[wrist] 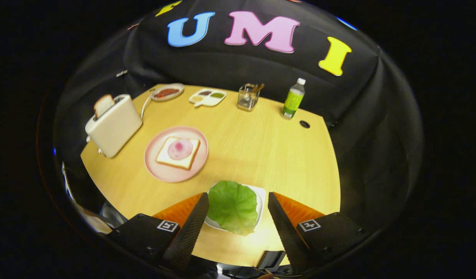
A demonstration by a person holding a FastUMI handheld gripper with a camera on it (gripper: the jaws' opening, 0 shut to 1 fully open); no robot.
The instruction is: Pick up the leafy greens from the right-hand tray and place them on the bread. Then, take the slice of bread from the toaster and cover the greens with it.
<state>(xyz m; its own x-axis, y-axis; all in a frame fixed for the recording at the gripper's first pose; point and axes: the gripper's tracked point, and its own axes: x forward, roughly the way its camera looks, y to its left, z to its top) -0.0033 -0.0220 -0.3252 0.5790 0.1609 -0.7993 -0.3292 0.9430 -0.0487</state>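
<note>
The lettuce leaf (233, 206) lies untouched on its small white tray (261, 192), so nothing of the task looks done yet: the greens are not lifted, and the toast slice (103, 105) stands in the toaster (114, 126). The leaf sits between the fingers of the tool (236, 198), which are spread wide to either side of it and pinch nothing. Beyond the fingers, on the counter (268, 147), waits the pink plate (154, 166) with the open-faced bread (178, 152), topped by a pink round slice.

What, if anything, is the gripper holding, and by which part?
Nothing: the gripper is open, its fingers either side of the leafy greens without pressing them.
</note>
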